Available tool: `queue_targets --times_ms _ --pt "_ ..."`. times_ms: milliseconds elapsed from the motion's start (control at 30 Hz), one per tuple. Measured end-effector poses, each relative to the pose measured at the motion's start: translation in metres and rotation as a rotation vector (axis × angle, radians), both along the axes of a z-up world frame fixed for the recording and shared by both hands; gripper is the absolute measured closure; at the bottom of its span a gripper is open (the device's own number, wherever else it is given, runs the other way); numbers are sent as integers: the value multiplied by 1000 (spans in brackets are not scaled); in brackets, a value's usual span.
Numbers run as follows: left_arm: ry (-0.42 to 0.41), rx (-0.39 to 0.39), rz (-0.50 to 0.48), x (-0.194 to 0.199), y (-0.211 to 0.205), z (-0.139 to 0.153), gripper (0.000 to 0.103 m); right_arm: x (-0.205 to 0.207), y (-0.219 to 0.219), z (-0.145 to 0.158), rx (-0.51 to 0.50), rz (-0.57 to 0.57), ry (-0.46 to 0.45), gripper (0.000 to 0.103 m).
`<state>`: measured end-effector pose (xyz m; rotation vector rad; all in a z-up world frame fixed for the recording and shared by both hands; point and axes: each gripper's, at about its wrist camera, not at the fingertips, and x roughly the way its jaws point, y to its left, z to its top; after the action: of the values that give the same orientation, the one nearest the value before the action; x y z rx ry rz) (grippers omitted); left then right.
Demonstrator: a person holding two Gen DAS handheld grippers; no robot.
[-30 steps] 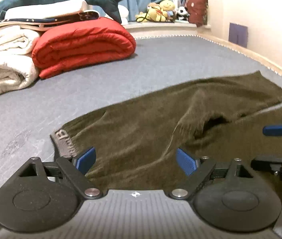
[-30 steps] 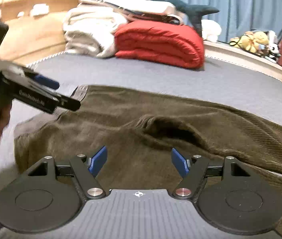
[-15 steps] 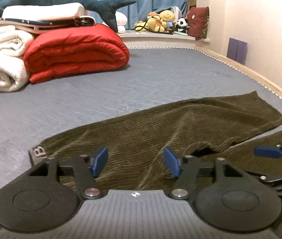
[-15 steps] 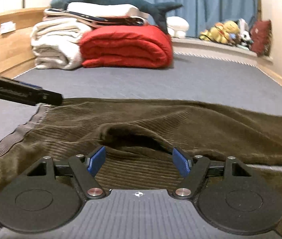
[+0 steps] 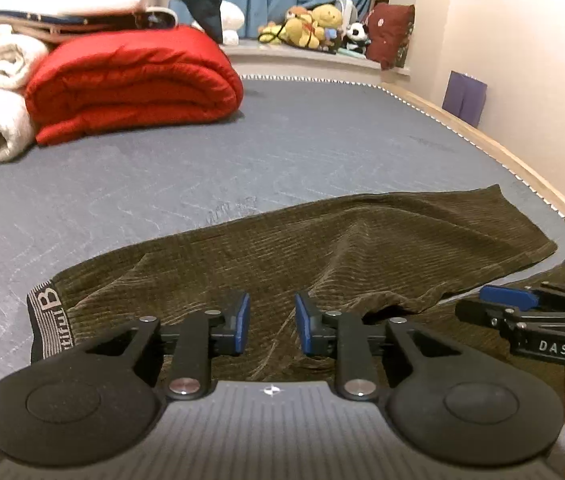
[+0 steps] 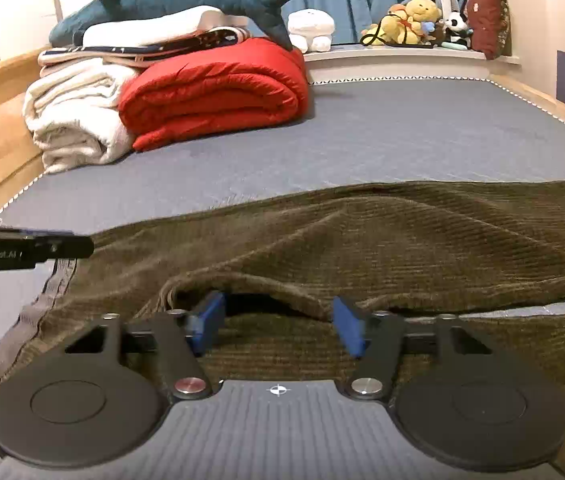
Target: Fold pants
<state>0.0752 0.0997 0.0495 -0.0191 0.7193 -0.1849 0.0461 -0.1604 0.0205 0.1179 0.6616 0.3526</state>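
On the bed (image 5: 322, 140), pants (image 5: 322, 248) lie flat.

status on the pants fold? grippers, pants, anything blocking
Left gripper closing over the pants near the waistband, no grip yet. Right gripper closing at the raised fold, pads apart. Pants flat on bed. Nothing blocking.
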Motion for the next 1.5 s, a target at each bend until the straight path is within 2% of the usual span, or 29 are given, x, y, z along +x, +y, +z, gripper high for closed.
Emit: queue_targets --times_ms 100,267,333,400,433,567,667,733,767,800,833,867,900,1000,1167,1267,1367,1500 --pt "-9 26 -13 18 19 14 76 5 -2 8 28 -12 -9 74" --pt "-36 110 -12 79 64 20 75 10 -5 18 64 -44 -29 76" --pt "-28 138 -37 108 79 7 70 11 -7 21 78 -41 -24 75" --pt "-11 166 -71 135 89 -13 55 12 -7 23 83 -41 -25 75" --pt "11 178 -87 149 92 -26 52 12 -8 23 82 -41 -25 75" --pt "119 183 -100 195 105 -77 40 15 -12 24 83 -62 -10 75" --pt "195 168 -141 213 113 -104 30 18 -19 25 102 -89 15 75" --pt "240 143 -156 221 120 -118 27 20 -24 27 115 -105 23 75" --pt "229 127 -160 221 123 -118 31 21 -27 28 117 -118 25 75" --pt "214 122 -176 220 124 -117 47 23 -29 30 122 -131 28 75" --pt "203 126 -199 219 123 -114 57 25 -34 32 132 -145 30 75" --pt "200 134 -216 216 118 -111 71 25 -38 34 144 -160 34 74" --pt "190 172 -230 213 111 -107 77 26 -43 35 155 -175 38 74" --pt "160 286 -271 197 96 -92 88 28 -57 35 185 -222 66 74" --pt "48 351 -311 136 70 -45 91 27 -80 33 225 -323 137 74" --pt "-22 371 -353 83 55 -13 92 22 -95 35 224 -395 148 74" --pt "-106 410 -354 13 38 12 92 16 -114 34 253 -479 157 74" --pt "-169 416 -346 -88 21 17 93 5 -141 30 309 -571 154 74"
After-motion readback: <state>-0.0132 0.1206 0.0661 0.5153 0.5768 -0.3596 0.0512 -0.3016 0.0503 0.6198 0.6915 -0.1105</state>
